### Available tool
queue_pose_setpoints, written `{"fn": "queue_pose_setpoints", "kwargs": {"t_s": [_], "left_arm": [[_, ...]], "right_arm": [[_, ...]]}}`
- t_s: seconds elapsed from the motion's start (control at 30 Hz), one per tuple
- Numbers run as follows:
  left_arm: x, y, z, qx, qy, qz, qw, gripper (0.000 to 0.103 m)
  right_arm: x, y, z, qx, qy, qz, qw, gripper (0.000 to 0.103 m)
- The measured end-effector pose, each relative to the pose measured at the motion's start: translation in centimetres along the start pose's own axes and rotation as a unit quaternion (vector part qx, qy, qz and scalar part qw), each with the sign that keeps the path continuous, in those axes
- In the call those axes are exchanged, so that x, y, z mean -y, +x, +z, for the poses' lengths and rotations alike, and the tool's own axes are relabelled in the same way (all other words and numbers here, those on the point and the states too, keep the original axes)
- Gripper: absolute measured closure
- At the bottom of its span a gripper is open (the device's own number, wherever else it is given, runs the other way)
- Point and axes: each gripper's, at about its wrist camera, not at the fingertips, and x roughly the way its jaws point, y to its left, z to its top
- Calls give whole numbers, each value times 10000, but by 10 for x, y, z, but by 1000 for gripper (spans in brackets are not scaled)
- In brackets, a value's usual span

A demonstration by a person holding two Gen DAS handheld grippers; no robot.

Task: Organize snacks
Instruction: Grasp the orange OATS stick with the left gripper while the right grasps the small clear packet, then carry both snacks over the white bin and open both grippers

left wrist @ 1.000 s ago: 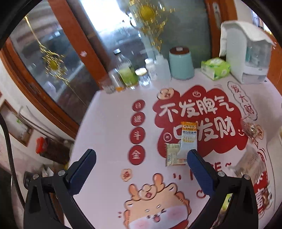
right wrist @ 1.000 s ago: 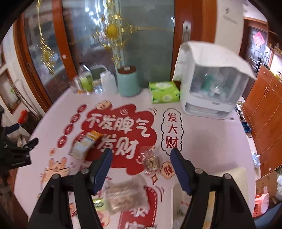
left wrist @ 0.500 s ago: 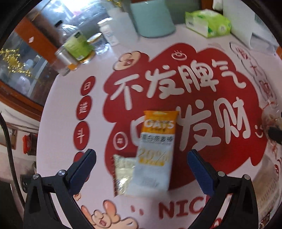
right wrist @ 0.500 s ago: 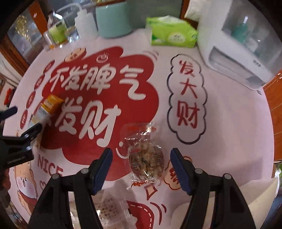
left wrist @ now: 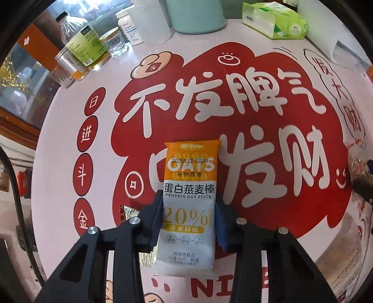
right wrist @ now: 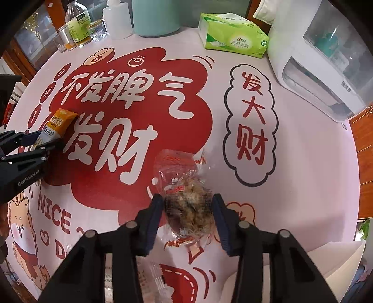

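the protein oat stick (left wrist: 188,202) is being pinched between the closing left gripper (left wrist: 188,221); the clear-wrapped snack (right wrist: 186,205) likewise inside the closing right gripper (right wrist: 187,220), for lifting off the bench (right wrist: 291,163).

Round desk (right wrist: 303,163), pale pink cloth with red cartoon print. Oat stick packet (left wrist: 190,200) flat between left hand-held gripper (left wrist: 188,219) jaws. Clear-wrapped snack (right wrist: 186,198) flat between right hand-held gripper (right wrist: 187,216) jaws. Beyond both, at far edge: bottles (right wrist: 78,23), teal canister (right wrist: 156,18), green tissue pack (right wrist: 233,35), white appliance (right wrist: 326,70).
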Motion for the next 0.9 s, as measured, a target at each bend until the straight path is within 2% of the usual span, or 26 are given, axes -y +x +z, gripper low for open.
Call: {"fn": "queue_pose_setpoints", "kwargs": {"t_s": [0.07, 0.1, 0.13, 0.17, 0.23, 0.3, 0.43, 0.5, 0.53, 0.6, 0.63, 0.73, 0.9], "left_arm": [[3, -5, -5, 46, 34, 84, 9999, 67], [4, -10, -9, 76, 21, 59, 10000, 67], [3, -15, -11, 113, 16, 28, 9999, 67], [3, -21, -14, 147, 24, 6, 9999, 67], [4, -34, -19, 249, 78, -17, 9997, 67], [8, -55, -28, 410, 180, -19, 9990, 67], [11, -87, -37, 651, 282, -74, 9975, 67], [12, -100, -43, 685, 293, -148, 9971, 67], [13, -106, -47, 691, 299, -186, 9970, 67], [13, -113, -52, 699, 319, -248, 9967, 66], [12, -116, -55, 699, 325, -290, 9966, 66], [6, -121, -61, 679, 282, -457, 9962, 66], [4, -111, -69, 488, 251, -602, 9967, 66]], "right_arm": [[-1, 0, -2, 1, 13, 67, 10000, 63], [-2, -3, -4, 39, 38, 137, 9999, 68], [-3, -8, -5, 129, 29, 157, 9998, 98], [-3, -15, -6, 194, 43, 246, 9995, 103], [-1, -29, -10, 254, 168, 514, 9982, 103], [-7, -44, -16, 416, 52, 412, 9983, 103], [-15, -48, -21, 436, -69, 307, 9986, 102], [-16, -41, -20, 322, -207, 369, 9986, 102], [-15, -39, -20, 310, -242, 310, 9987, 96], [-13, -32, -16, 305, -416, -3, 9987, 74], [-13, -27, -14, 258, -592, -204, 9977, 59], [-10, -16, -14, 226, -1057, -502, 9929, 56], [-11, -5, -24, 24, -1529, 73, 9882, 54]]}}
